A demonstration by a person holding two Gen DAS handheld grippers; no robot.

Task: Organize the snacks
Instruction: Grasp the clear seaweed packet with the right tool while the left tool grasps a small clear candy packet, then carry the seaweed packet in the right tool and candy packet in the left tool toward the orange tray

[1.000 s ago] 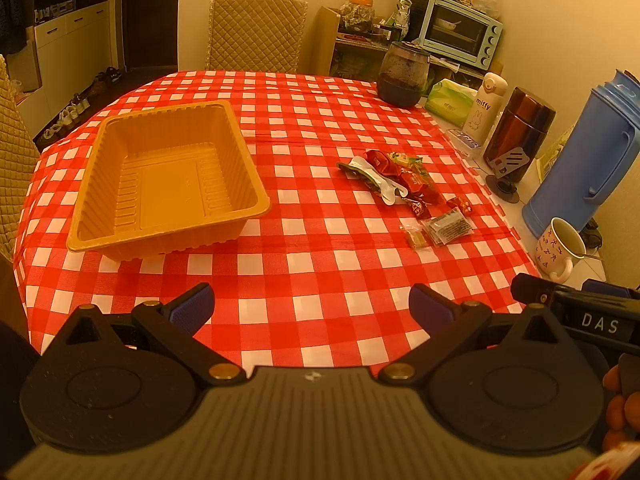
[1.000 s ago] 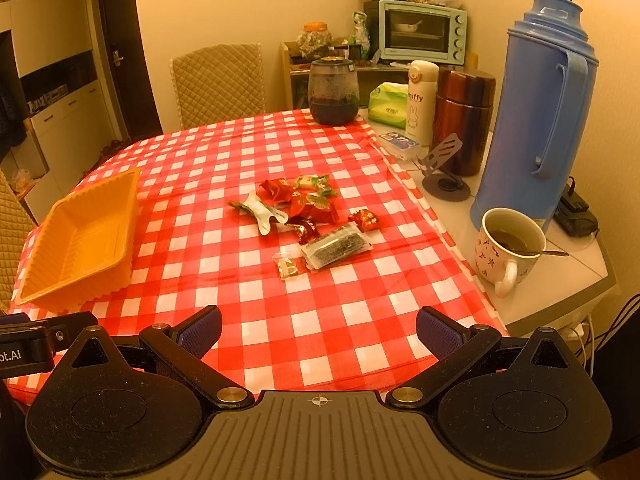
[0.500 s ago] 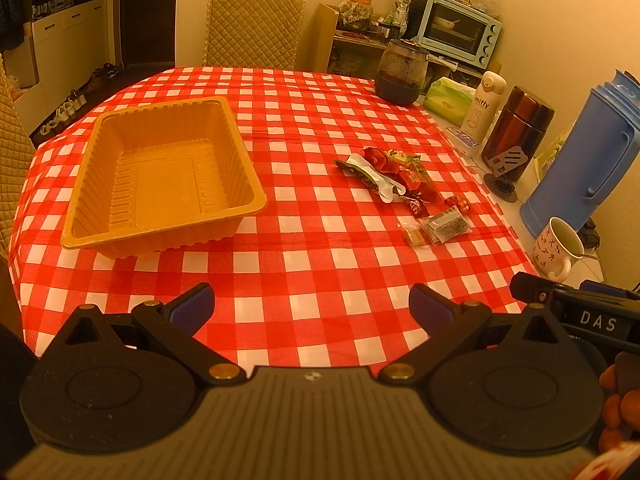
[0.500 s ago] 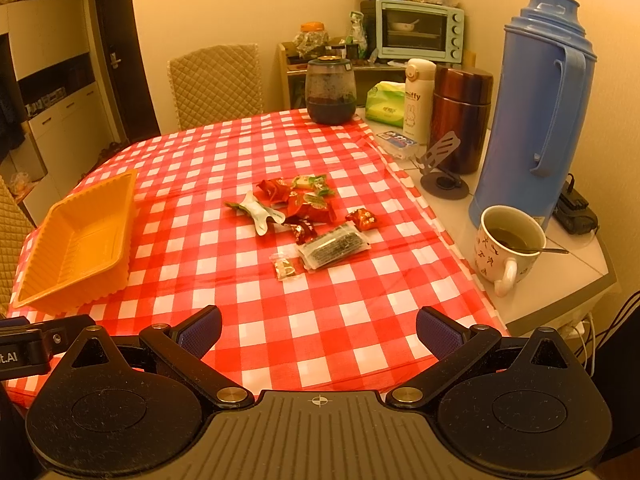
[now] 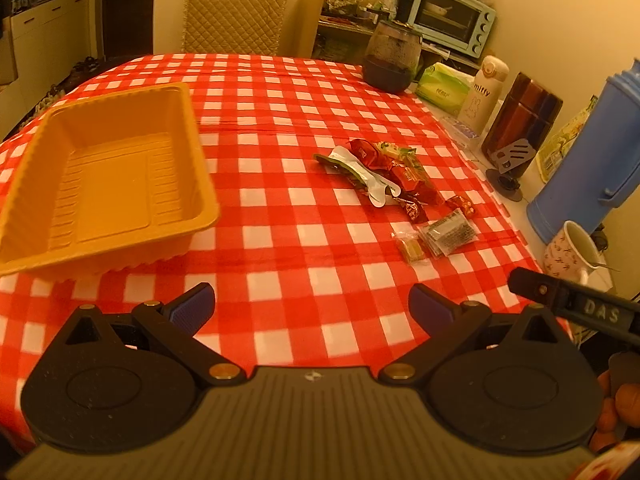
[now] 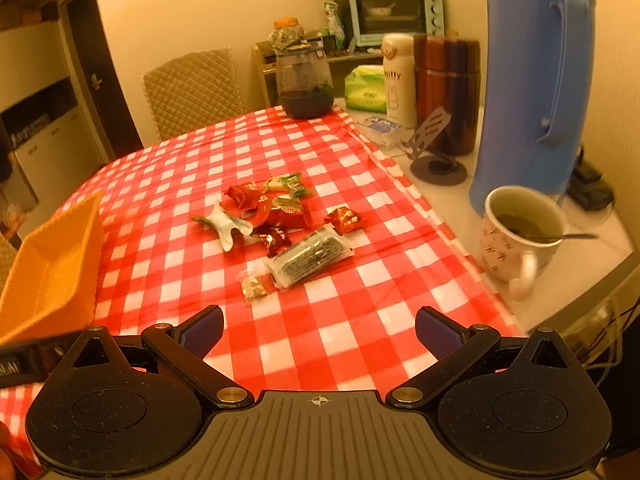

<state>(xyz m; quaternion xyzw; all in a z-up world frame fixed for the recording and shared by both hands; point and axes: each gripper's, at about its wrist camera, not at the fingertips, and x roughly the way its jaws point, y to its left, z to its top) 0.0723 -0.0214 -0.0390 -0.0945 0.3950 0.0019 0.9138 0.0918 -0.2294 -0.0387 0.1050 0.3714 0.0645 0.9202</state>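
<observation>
An empty orange tray [image 5: 108,184] sits on the left of the red checked table; it also shows in the right wrist view [image 6: 52,268]. A pile of wrapped snacks [image 5: 384,172] lies right of centre: red candies [image 6: 276,208], a clear pack of dark snack [image 6: 310,258], a small tan pack [image 6: 253,287] and a white-green wrapper [image 6: 226,224]. My left gripper [image 5: 312,306] is open and empty above the near table edge. My right gripper [image 6: 320,330] is open and empty, just short of the snacks.
A white mug with a spoon [image 6: 520,236], a blue thermos [image 6: 532,80], a brown flask [image 6: 446,92], a white bottle [image 6: 398,76] and a phone stand [image 6: 436,156] stand along the right edge. A dark glass jar [image 6: 305,80] stands at the far end. A quilted chair [image 5: 234,14] is behind.
Both grippers have moved forward over the table. The right one has come closer to the snack pile. Both stay open and empty.
</observation>
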